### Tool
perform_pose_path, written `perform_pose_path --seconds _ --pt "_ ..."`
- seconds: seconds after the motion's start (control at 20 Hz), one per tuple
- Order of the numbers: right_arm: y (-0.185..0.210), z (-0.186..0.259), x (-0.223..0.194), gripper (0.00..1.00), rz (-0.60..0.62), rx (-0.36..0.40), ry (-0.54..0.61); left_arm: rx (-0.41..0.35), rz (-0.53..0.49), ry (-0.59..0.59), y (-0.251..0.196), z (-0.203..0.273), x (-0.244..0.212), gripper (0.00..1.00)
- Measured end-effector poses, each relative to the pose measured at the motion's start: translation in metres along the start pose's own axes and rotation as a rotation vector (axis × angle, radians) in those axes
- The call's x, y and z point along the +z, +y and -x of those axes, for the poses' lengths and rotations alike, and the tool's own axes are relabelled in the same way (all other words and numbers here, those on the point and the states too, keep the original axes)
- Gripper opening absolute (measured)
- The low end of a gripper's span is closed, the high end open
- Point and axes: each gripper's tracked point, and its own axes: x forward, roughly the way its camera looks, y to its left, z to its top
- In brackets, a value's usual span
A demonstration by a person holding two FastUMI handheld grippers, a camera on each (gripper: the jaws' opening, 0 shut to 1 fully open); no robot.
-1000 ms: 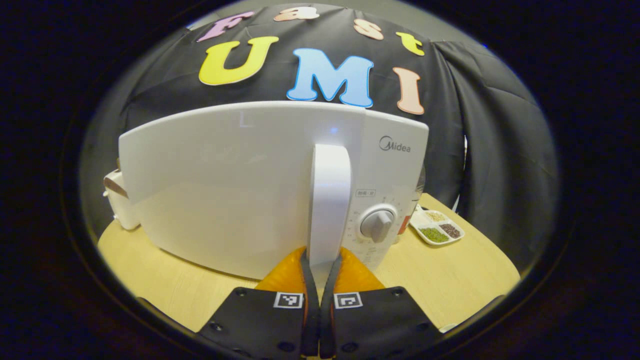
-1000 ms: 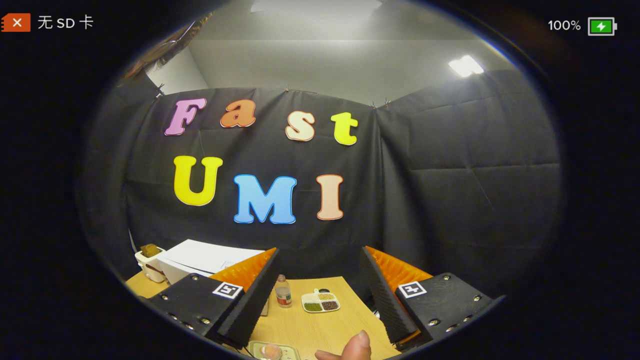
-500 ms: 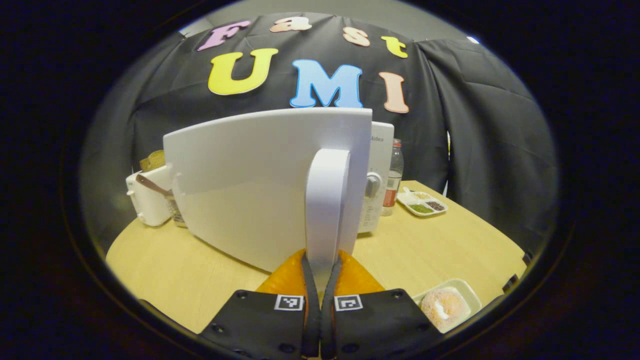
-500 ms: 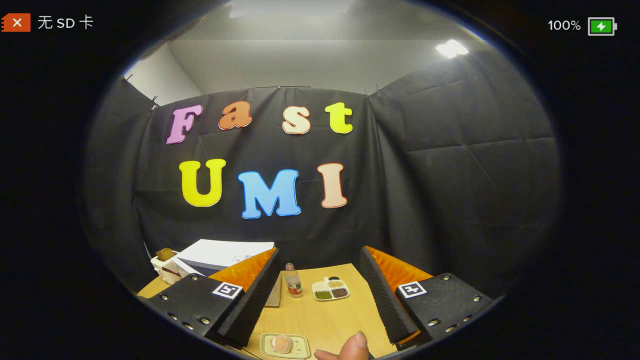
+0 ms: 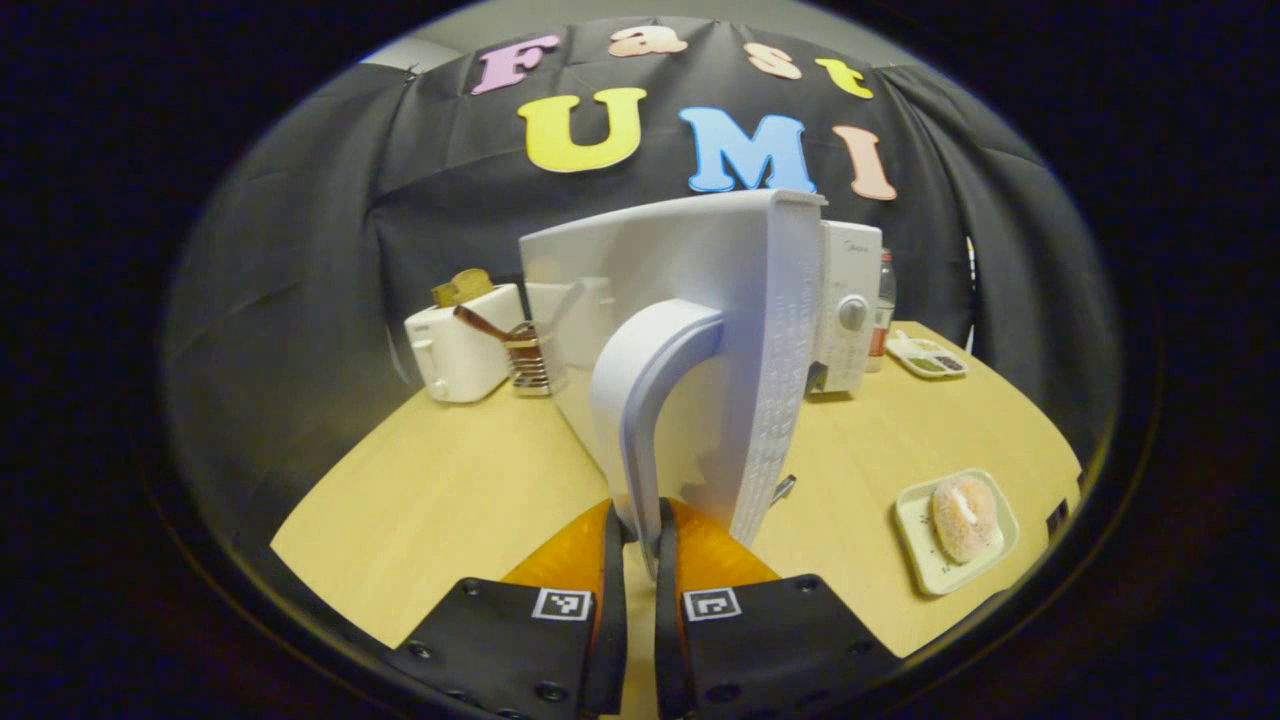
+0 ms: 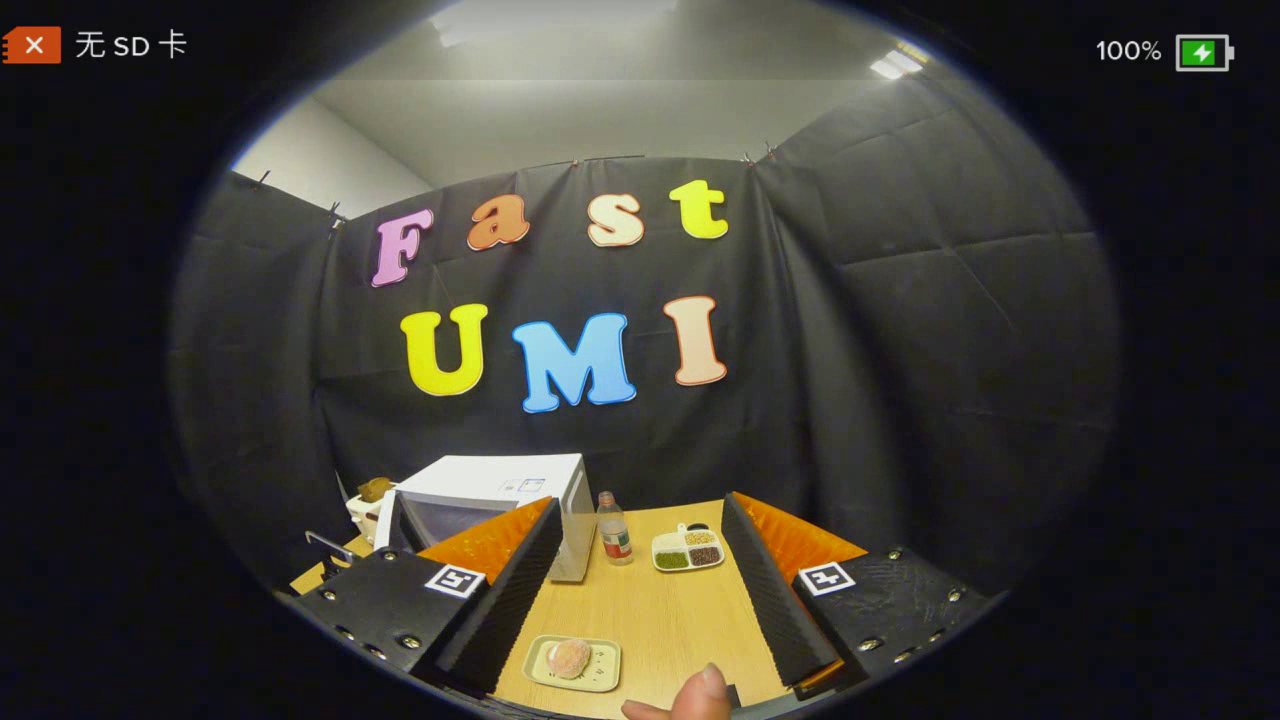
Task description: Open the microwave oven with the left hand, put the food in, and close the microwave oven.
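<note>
Left gripper (image 5: pixel 635 560) clamped on the microwave's door handle (image 5: pixel 640 400), door (image 5: pixel 700 330) swung wide open

In the left gripper view the jaws are pinched narrow on the lower end of the white handle, which curves up and away ahead of them; the microwave (image 5: pixel 845 300) body stands beyond, to the right. The doughnut (image 5: pixel 962 503) lies on its small tray (image 5: pixel 925 555) on the bench (image 5: pixel 450 490), off to the right of these jaws. In the right gripper view the right gripper (image 6: pixel 640 590) is held level above the bench, jaws spread wide and empty, doughnut (image 6: pixel 568 657) low between them, a fingertip (image 6: pixel 700 695) at the bottom edge
</note>
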Motion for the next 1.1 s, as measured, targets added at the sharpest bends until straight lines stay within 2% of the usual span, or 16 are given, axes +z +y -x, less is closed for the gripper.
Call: perform_pose_path --seconds 0.1,0.2,0.45,0.55,0.65,0.8,0.9,1.1 --pt "0.0 0.001 -0.022 0.98 -0.011 0.011 0.057 0.005 0.038 0.014 0.025 0.006 -0.005 0.2" --pt "0.005 0.001 -0.042 0.98 -0.023 0.013 0.108 -0.037 0.057 0.028 0.034 0.006 -0.009 0.19" --pt "0.034 -0.019 -0.098 0.98 0.022 -0.01 0.228 -0.152 -0.009 0.032 0.057 0.006 -0.014 0.25" --pt "0.046 -0.027 -0.119 0.98 0.023 -0.046 0.268 -0.184 -0.037 0.033 0.072 0.006 -0.015 0.27" --pt "0.064 -0.037 -0.139 0.98 0.02 -0.065 0.296 -0.21 -0.031 0.036 0.091 0.006 -0.018 0.35" --pt "0.086 -0.052 -0.173 0.99 0.079 -0.082 0.37 -0.242 -0.01 0.004 0.115 0.012 -0.006 0.55" --pt "0.101 -0.057 -0.193 0.98 0.091 -0.069 0.412 -0.264 -0.001 -0.023 0.127 0.021 0.002 0.64" --pt "0.12 -0.074 -0.239 0.98 0.115 -0.053 0.514 -0.245 0.024 -0.056 0.147 0.042 0.015 0.77"
